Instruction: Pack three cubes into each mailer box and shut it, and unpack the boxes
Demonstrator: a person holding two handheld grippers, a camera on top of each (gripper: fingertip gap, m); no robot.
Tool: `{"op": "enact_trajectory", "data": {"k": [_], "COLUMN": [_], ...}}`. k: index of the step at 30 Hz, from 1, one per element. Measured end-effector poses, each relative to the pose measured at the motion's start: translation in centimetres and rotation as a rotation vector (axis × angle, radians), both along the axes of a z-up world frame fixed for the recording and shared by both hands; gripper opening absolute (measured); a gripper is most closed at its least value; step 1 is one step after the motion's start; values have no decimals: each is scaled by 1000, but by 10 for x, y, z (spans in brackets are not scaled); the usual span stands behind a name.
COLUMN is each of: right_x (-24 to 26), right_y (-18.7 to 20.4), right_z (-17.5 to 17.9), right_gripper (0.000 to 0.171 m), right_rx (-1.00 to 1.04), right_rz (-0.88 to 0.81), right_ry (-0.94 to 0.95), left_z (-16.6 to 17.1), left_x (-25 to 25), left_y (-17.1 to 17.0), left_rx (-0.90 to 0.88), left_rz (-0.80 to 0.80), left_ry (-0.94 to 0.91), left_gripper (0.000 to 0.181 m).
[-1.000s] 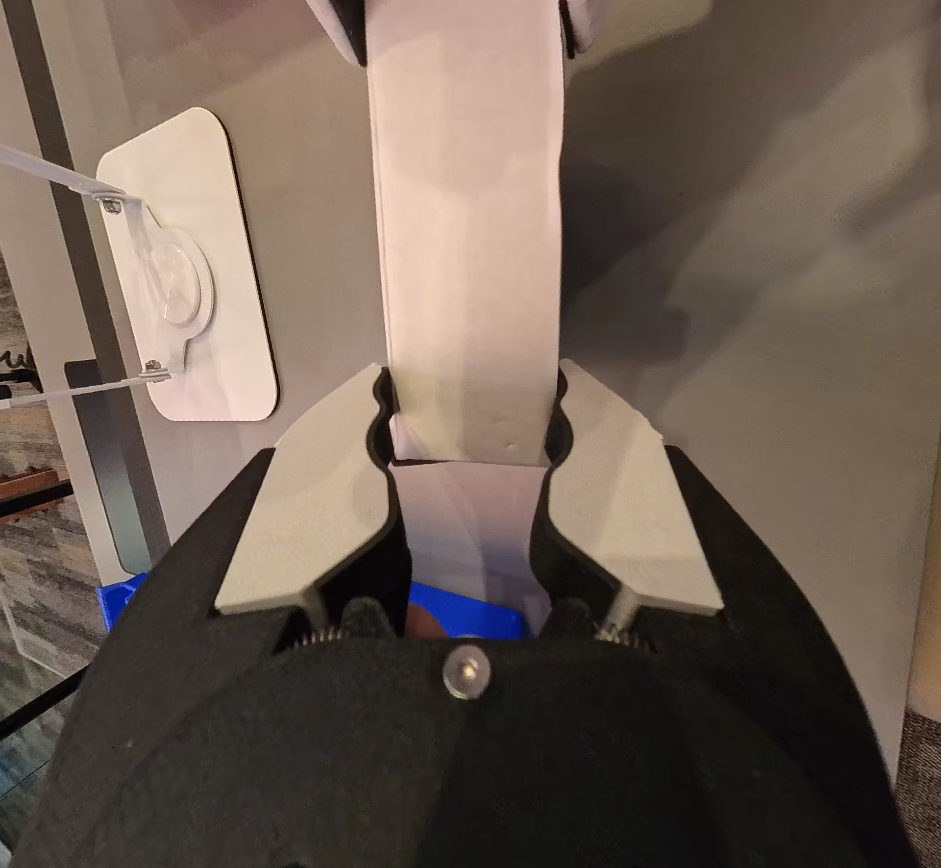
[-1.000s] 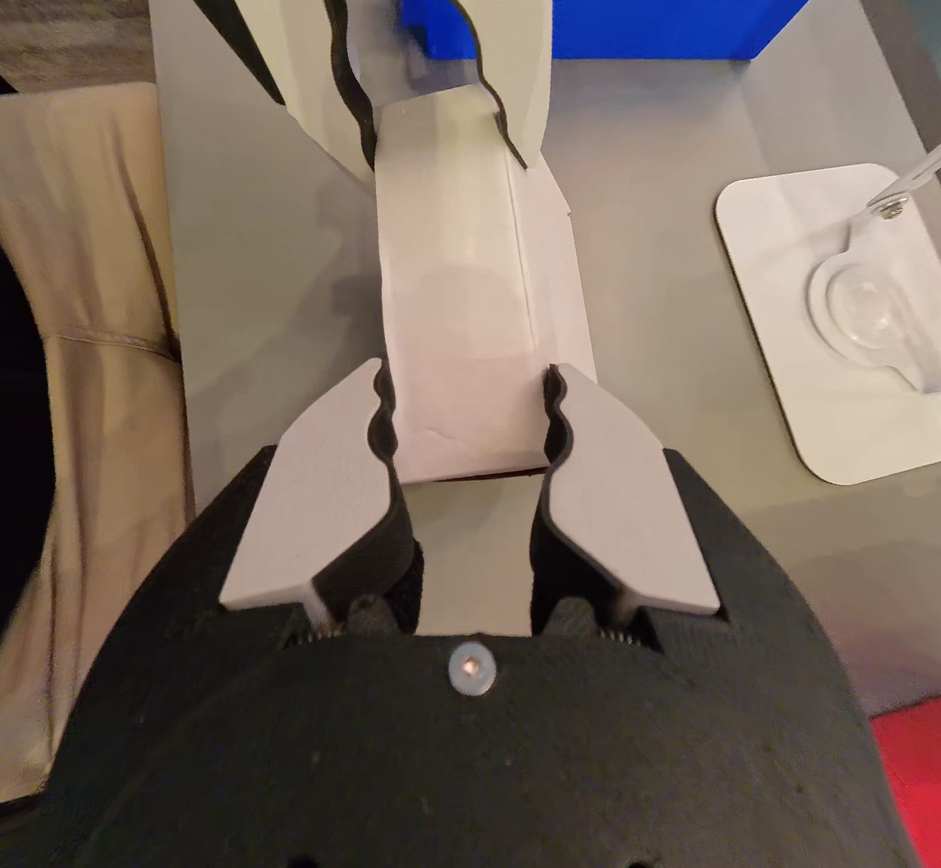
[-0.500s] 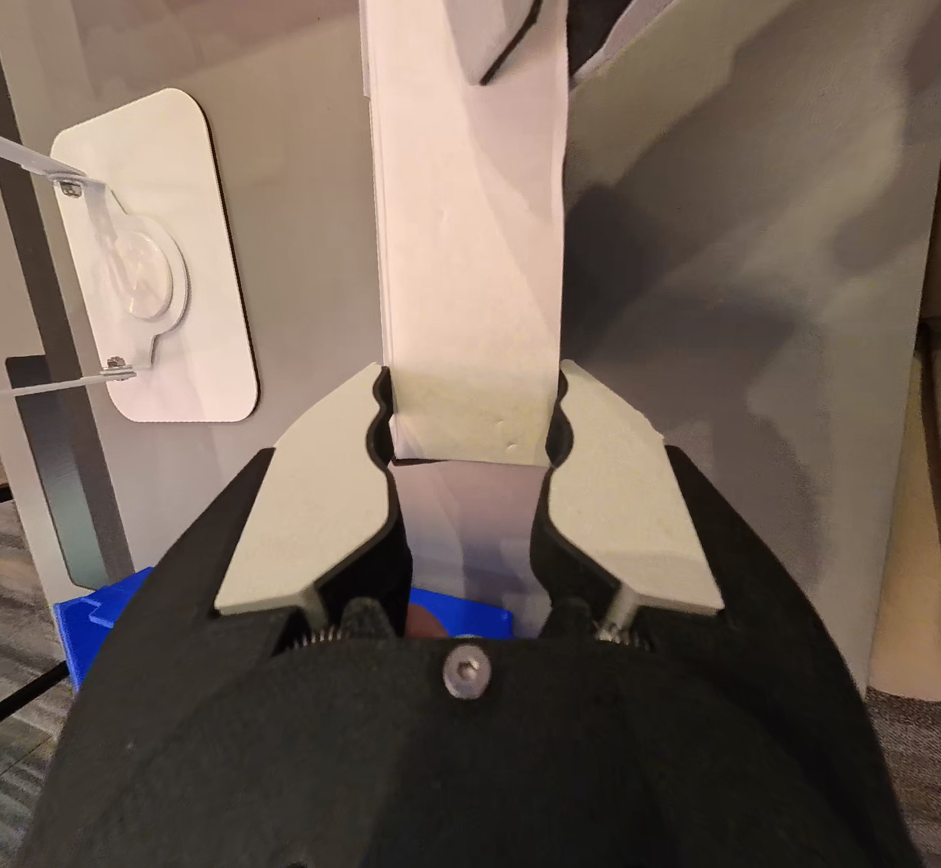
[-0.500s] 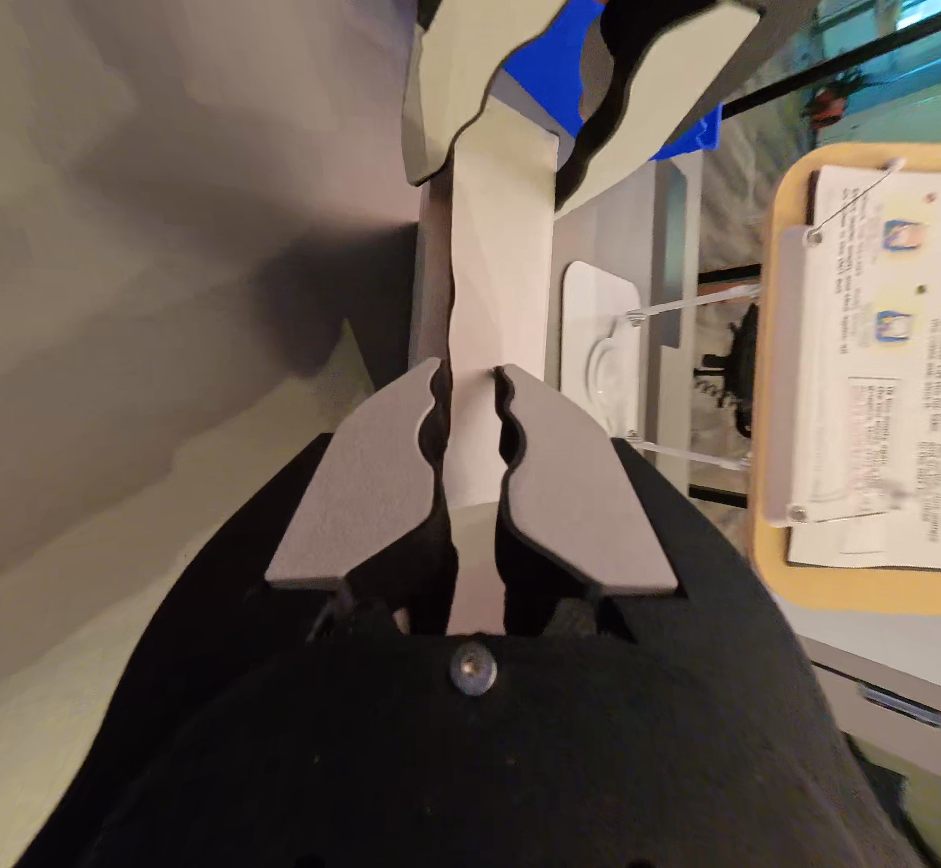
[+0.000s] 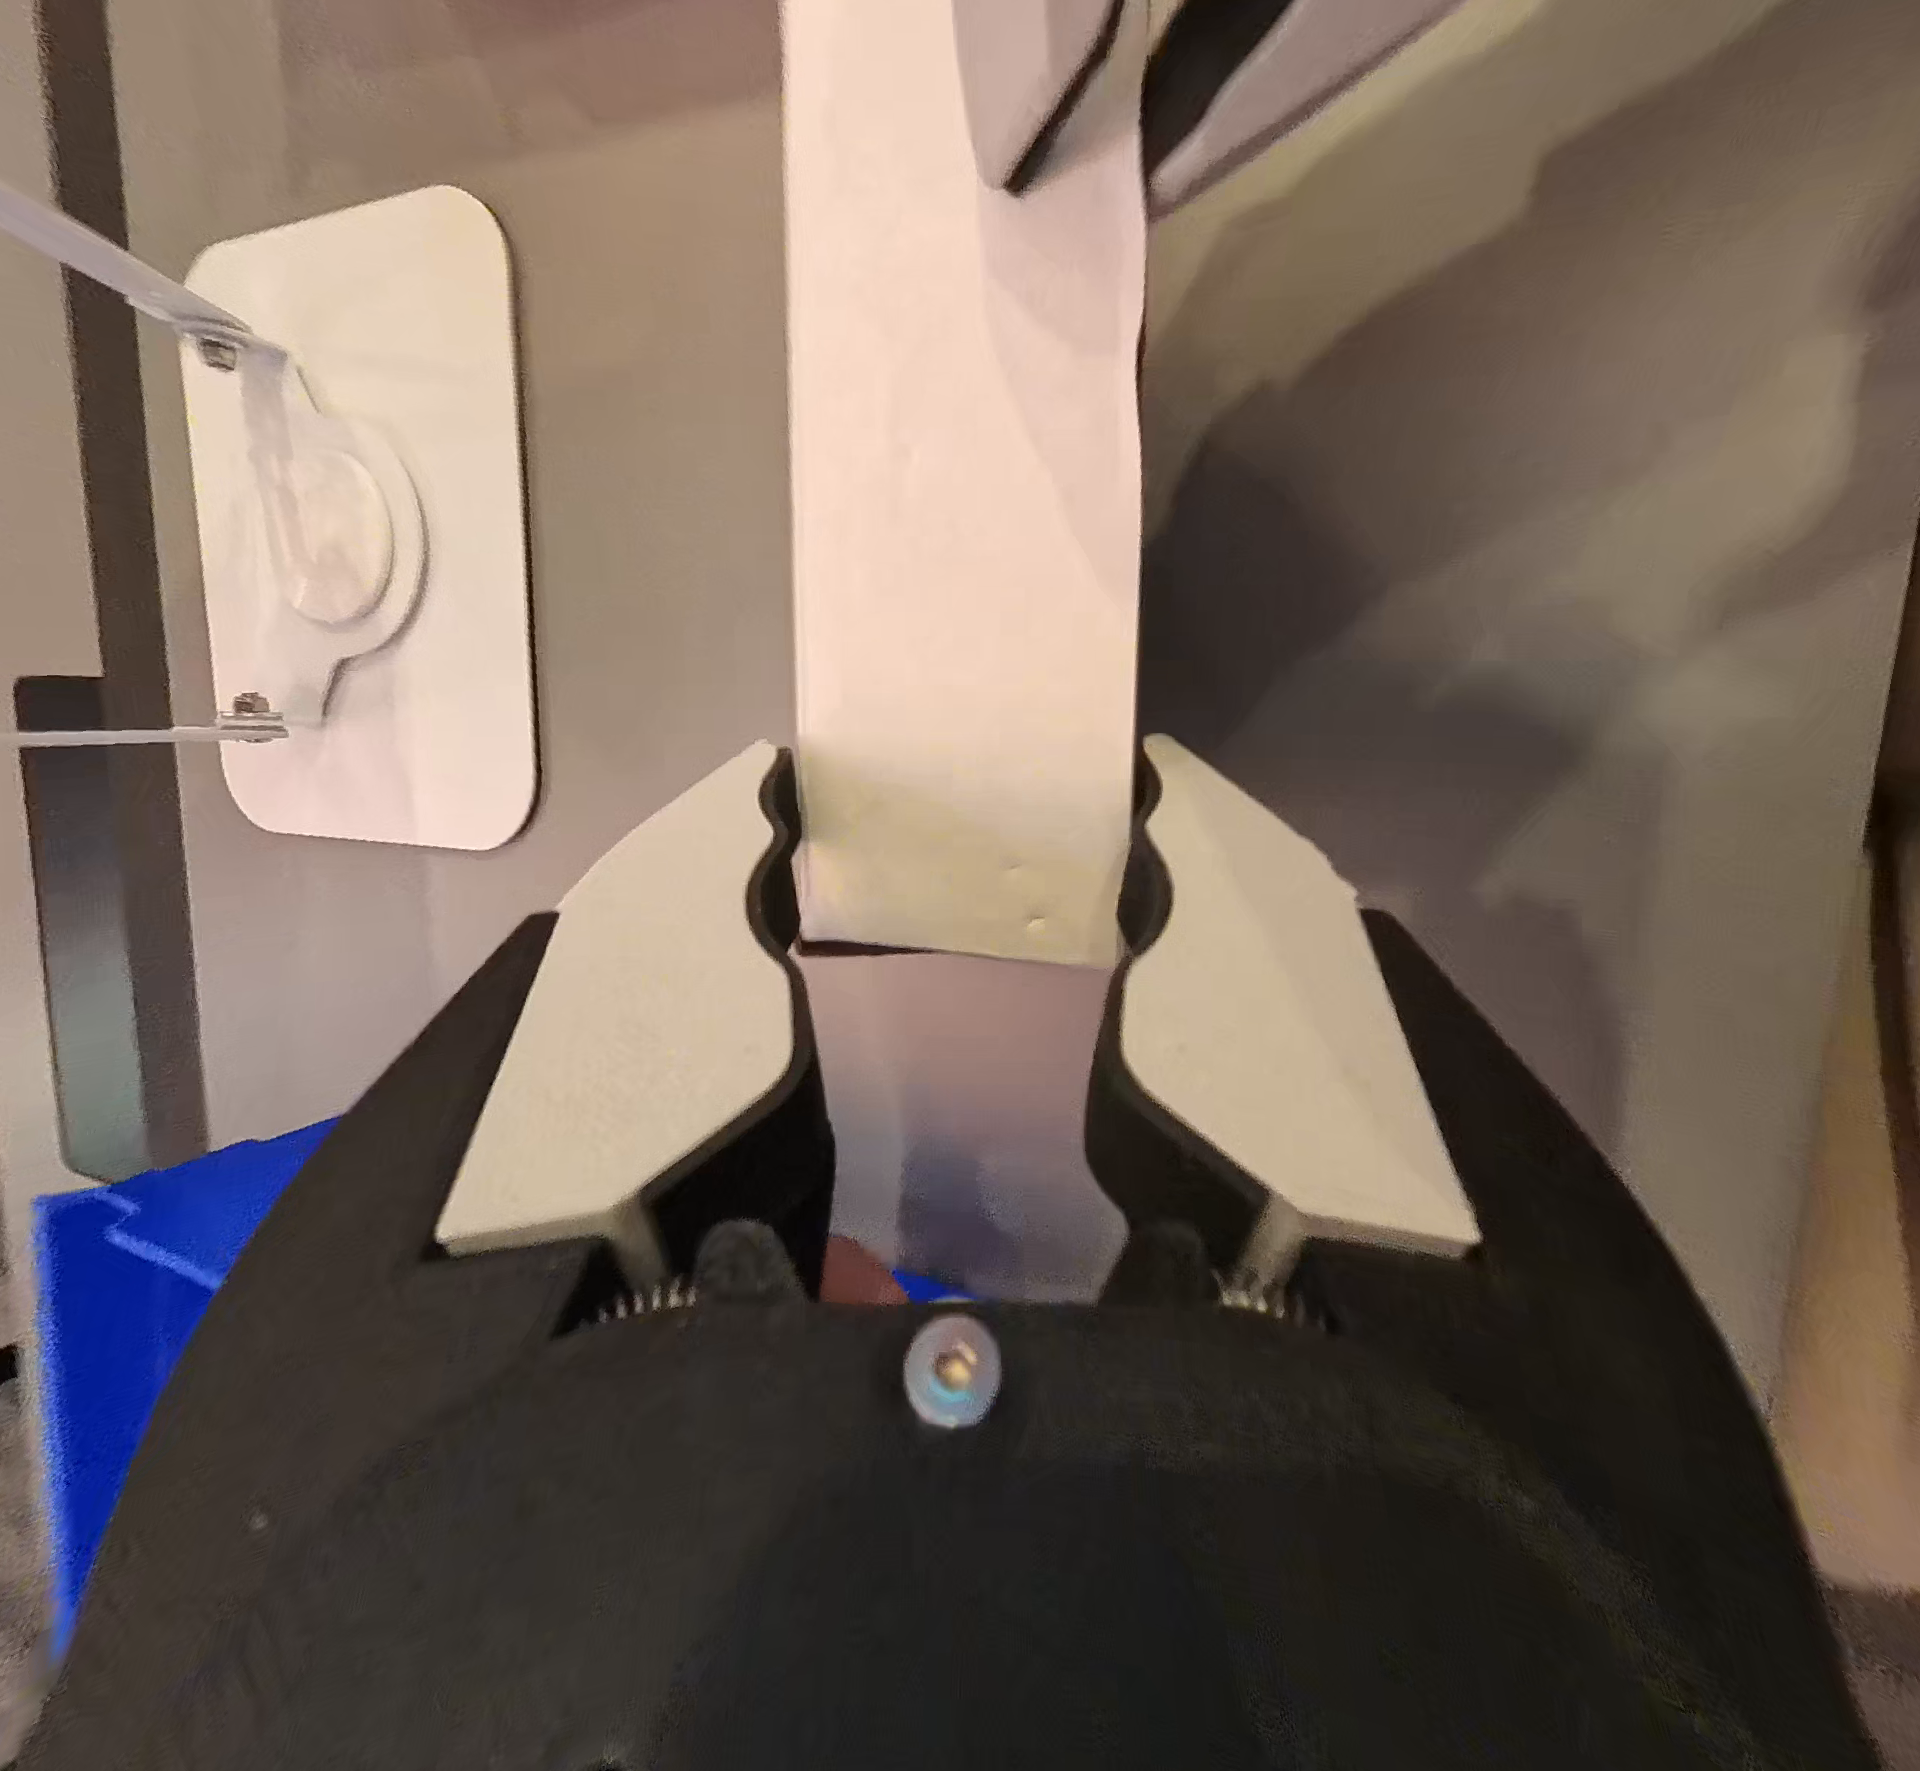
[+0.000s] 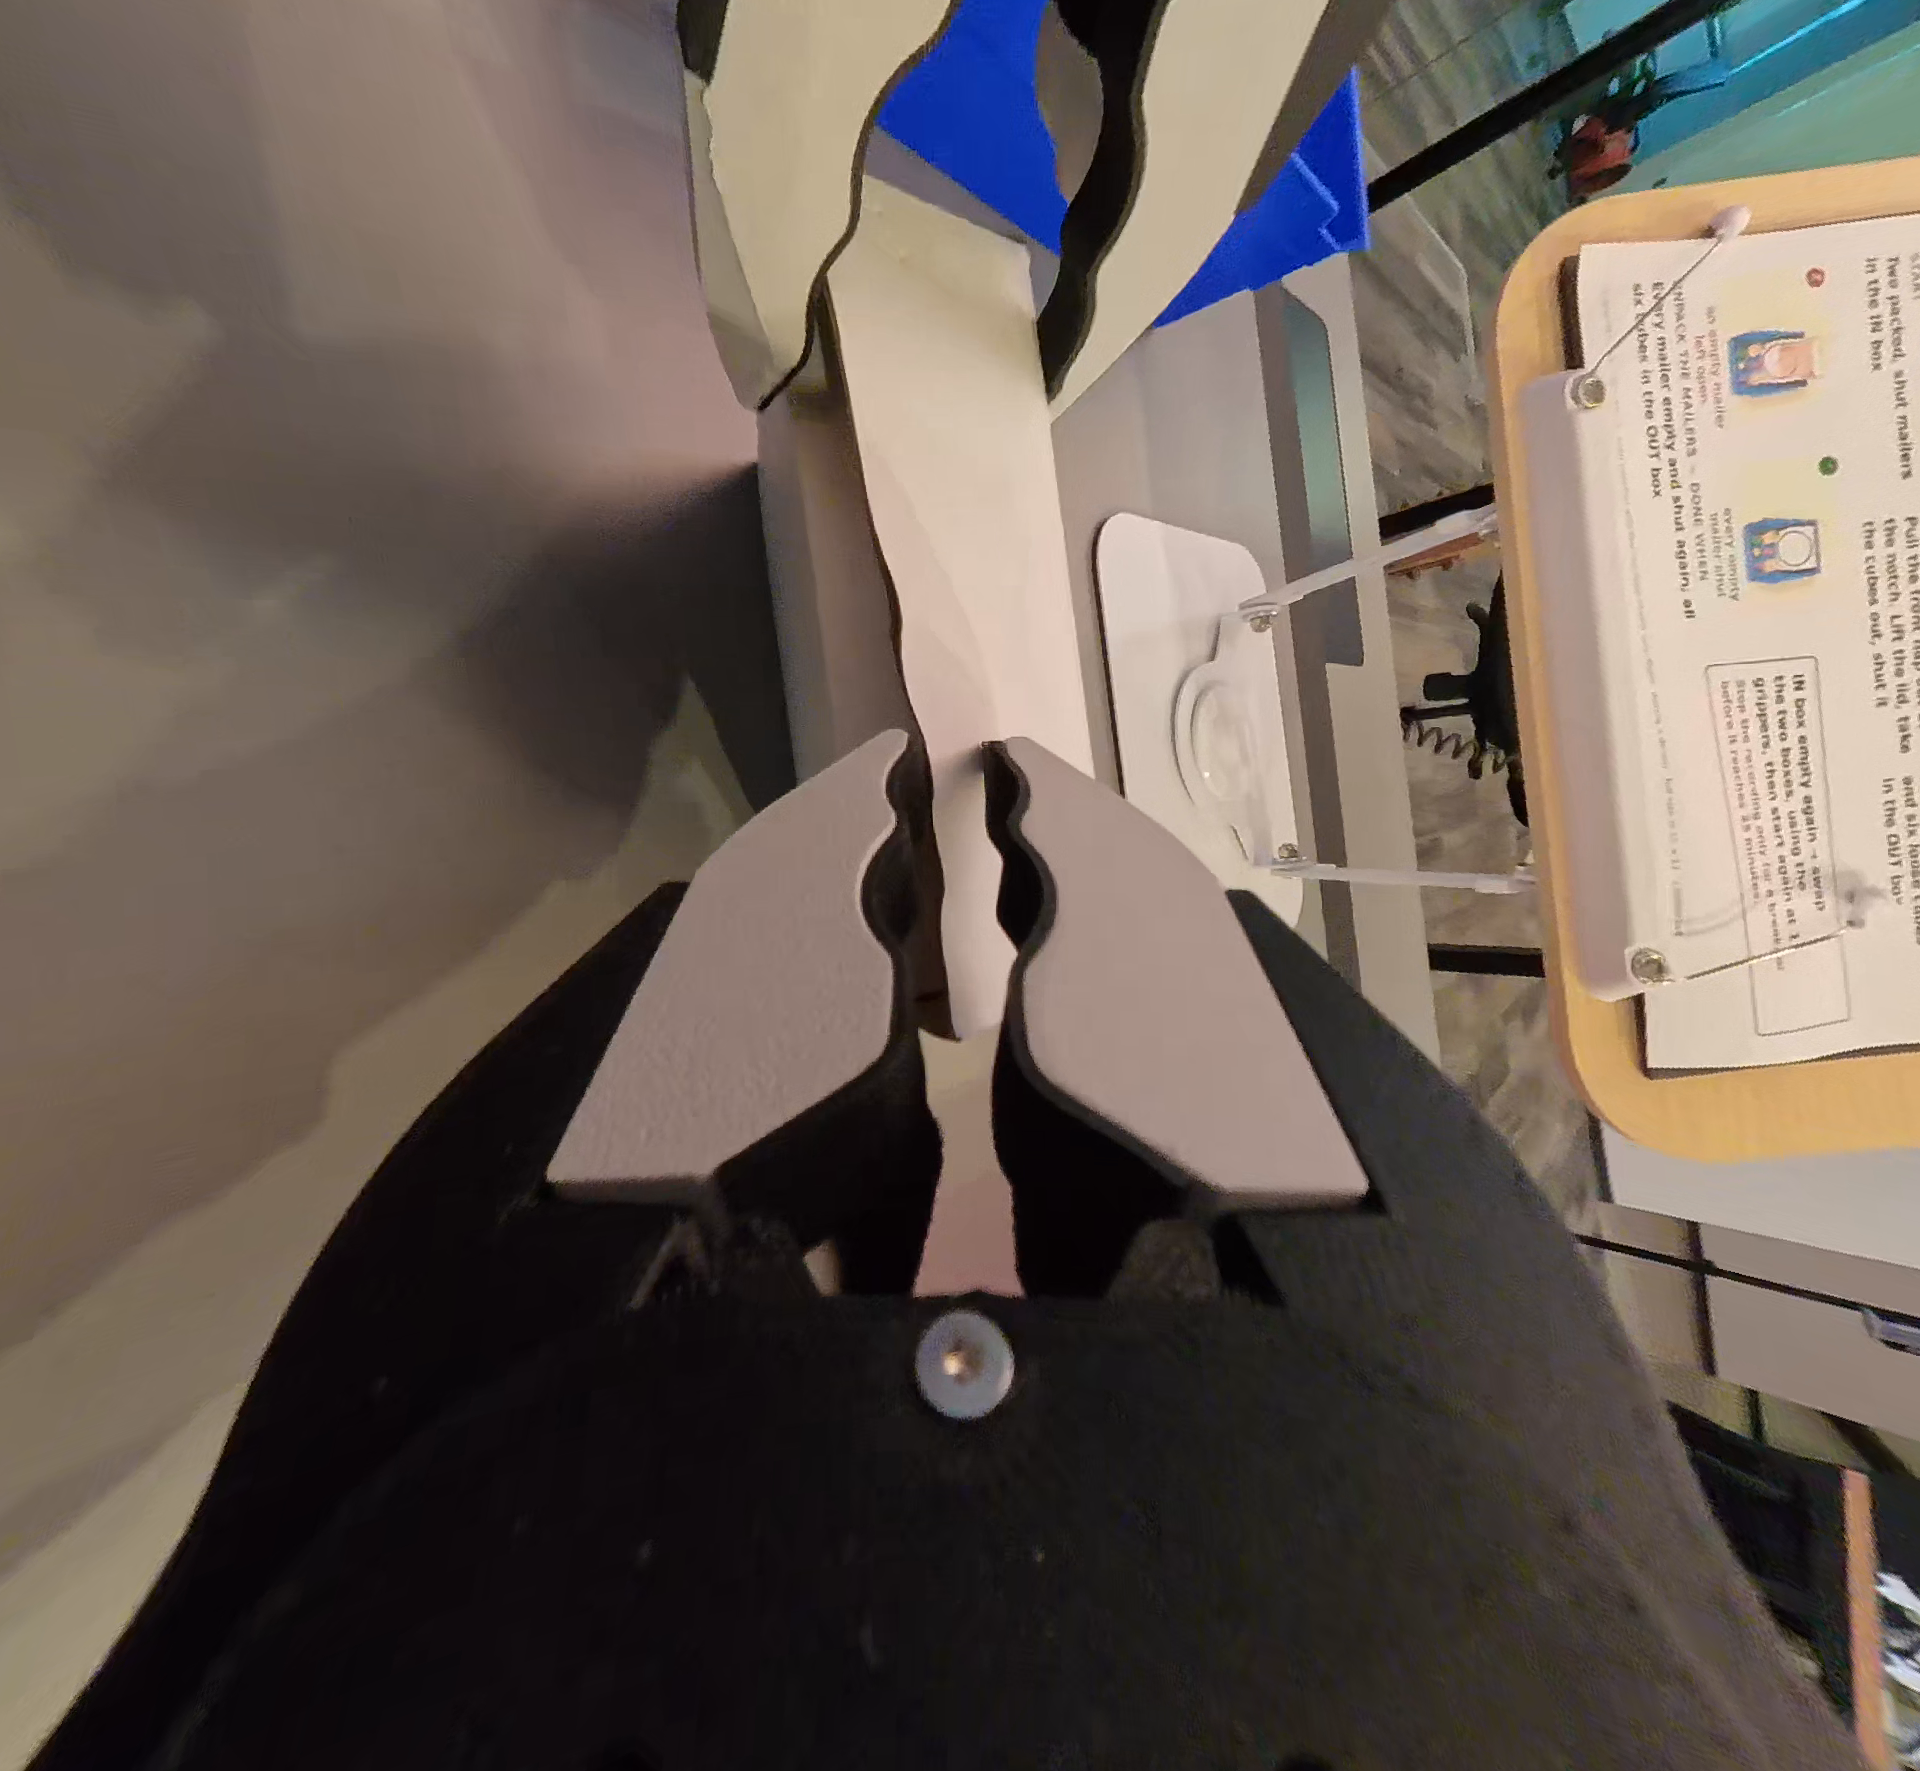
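A white mailer box (image 5: 966, 526) is held in the air between both grippers, above the grey table (image 5: 1507, 630). My left gripper (image 5: 961, 786) has its jaws set wide and pressed on the two sides of the box's near end. My right gripper (image 6: 948, 760) is almost closed, pinching a thin edge of the box (image 6: 966, 578) at its other end. The right gripper also shows at the top of the left wrist view (image 5: 1132, 59), and the left gripper at the top of the right wrist view (image 6: 935, 246). No cubes are in view.
A blue bin (image 6: 987, 111) stands behind the left gripper and also shows low in the left wrist view (image 5: 156, 1306). A white pad with a clear stand (image 5: 364, 526) lies on the table. A wooden board with a printed sheet (image 6: 1714, 630) stands to the right. Spacing between my two grippers at the tips: around 8 cm.
My right gripper has rolled onto its side and narrowed from a wide stance around the box to a pinch on its thin edge. The left gripper keeps its hold, shifted slightly.
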State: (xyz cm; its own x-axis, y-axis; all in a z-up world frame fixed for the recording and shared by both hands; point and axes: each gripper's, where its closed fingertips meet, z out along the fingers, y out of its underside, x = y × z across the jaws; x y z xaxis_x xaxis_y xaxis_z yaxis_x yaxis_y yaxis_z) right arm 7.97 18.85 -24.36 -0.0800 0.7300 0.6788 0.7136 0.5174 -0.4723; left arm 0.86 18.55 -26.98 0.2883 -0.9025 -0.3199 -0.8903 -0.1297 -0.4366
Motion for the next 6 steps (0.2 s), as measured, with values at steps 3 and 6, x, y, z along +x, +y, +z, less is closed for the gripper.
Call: {"op": "enact_trajectory", "data": {"k": [3,6], "right_x": [1,1], "right_y": [2,4], "right_z": [6,7], "right_gripper": [7,4], "right_rx": [-41,-68], "right_rz": [-17,-21], "right_ry": [36,54], "left_z": [11,11], "left_x": [12,10], "left_y": [2,3], "left_rx": [14,53], "left_rz": [69,130], "left_ry": [-193,-288], "left_gripper": [57,55]}}
